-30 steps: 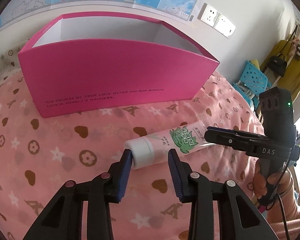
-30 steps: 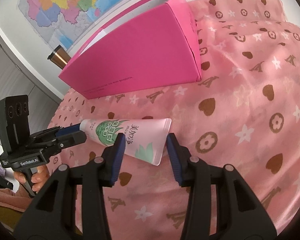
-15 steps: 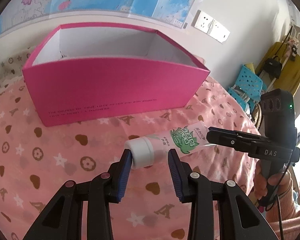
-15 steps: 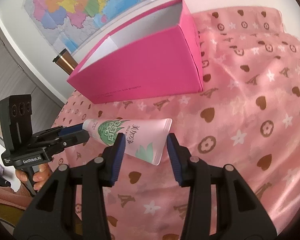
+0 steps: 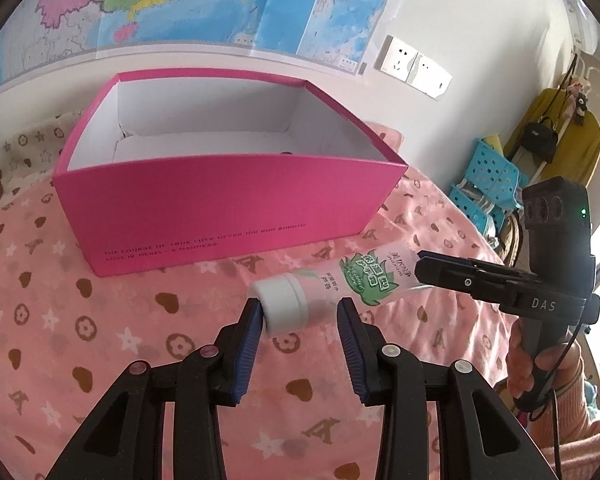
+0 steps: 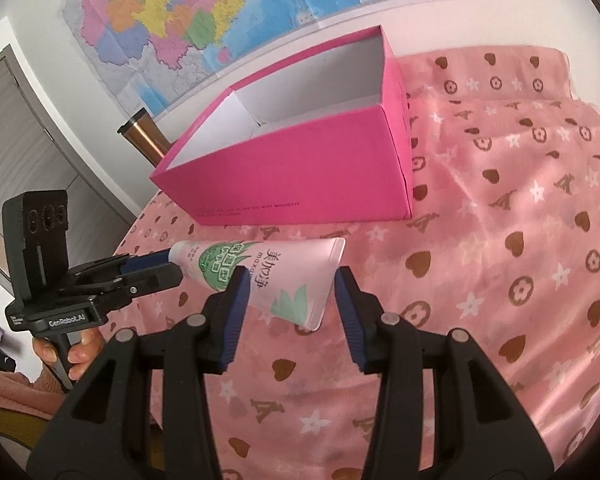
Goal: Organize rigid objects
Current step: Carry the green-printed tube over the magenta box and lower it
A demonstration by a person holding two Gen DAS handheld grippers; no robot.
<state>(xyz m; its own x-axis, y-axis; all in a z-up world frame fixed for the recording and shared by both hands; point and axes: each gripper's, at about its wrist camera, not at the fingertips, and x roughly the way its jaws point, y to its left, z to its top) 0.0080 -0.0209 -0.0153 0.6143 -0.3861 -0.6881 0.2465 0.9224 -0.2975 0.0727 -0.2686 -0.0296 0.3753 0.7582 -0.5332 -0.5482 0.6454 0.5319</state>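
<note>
Left gripper (image 5: 300,320): its fingers are closing narrow on the white cap of the tube (image 5: 342,286), gripping that end.
Tube: it is hanging level between the two grippers, clear of the pink cloth (image 5: 100,320), just in front of the box.
Right gripper (image 6: 288,292): its fingers are clamping the flat crimped tail of the tube, a wider hold than the left.
Box (image 5: 220,216): pink, open on top, white inside; what is lying in it I cannot tell.
Step in hand: the two-handed carry of the tube toward the box looks underway.
Next move: it is calling for both hands to be travelling together, over the near wall, then lowering and letting go inside.
</note>
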